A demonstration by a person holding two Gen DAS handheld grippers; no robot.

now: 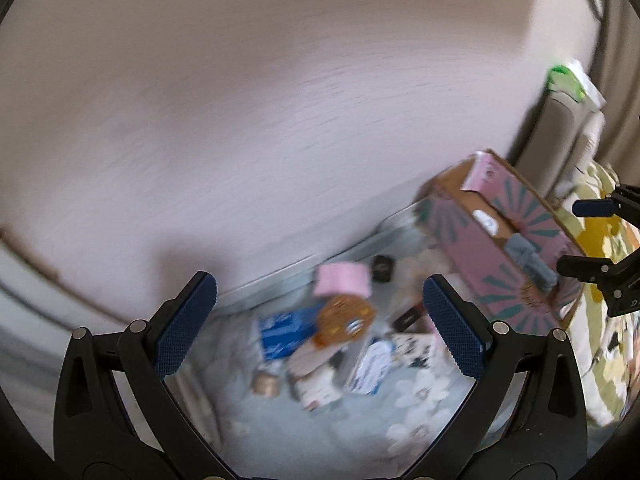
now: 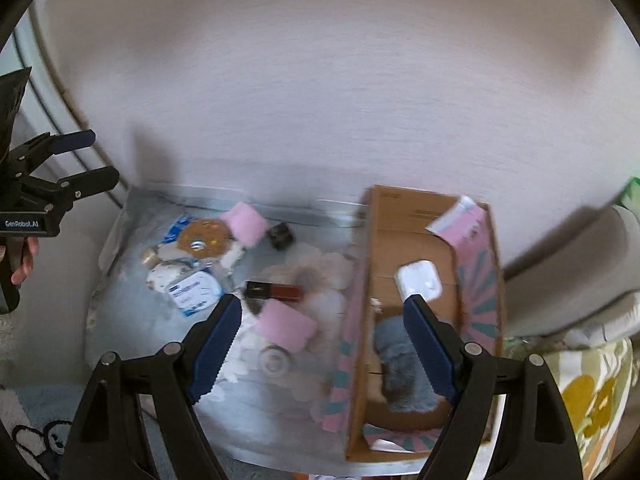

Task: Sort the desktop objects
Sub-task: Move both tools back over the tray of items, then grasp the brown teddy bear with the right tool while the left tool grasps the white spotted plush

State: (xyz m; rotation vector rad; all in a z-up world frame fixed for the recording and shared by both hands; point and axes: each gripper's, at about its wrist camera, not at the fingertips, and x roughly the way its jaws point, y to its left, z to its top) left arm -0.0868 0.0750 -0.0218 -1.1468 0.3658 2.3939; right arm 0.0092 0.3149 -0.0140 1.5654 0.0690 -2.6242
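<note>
Grey-blue cloth with pale flower shapes covers the tabletop (image 2: pixel 132 320), seen from above through two blurred fisheye views.

At the far left of the right wrist view, the left tongs (image 2: pixel 86 160) hang in the air off the tabletop's left edge, held by a hand (image 2: pixel 24 260); their jaws stand wide apart with nothing between them. In their own view, the left tongs (image 1: pixel 320 320) frame the heap of small things from above without touching any.

That heap lies on the left part of the cloth: a blue and white packet (image 2: pixel 194 290), a round orange disc (image 2: pixel 204 238) resting on top of other items, and a pink pad (image 2: pixel 246 222) just beyond the disc. A small black object (image 2: pixel 280 236) sits a little to the right, near the wall.

Near the middle lies a dark red tube with a black cap (image 2: pixel 274 291). Just below it, a second pink pad (image 2: pixel 286 326) lies between the jaws of the right tongs (image 2: pixel 320 344), nearer the left jaw, and a clear round lid (image 2: pixel 274 360) lies beside it. The right tongs are wide open above the tabletop, holding nothing.

To the right stands an open cardboard box (image 2: pixel 480 288) with pink and teal patterned sides. Inside it are a white case (image 2: pixel 418 280) and a grey fluffy item (image 2: pixel 400 376); the right jaw crosses in front of both.

At the far right, patterned fabric with yellow shapes (image 2: pixel 592 396) lies beyond the tabletop's edge.
</note>
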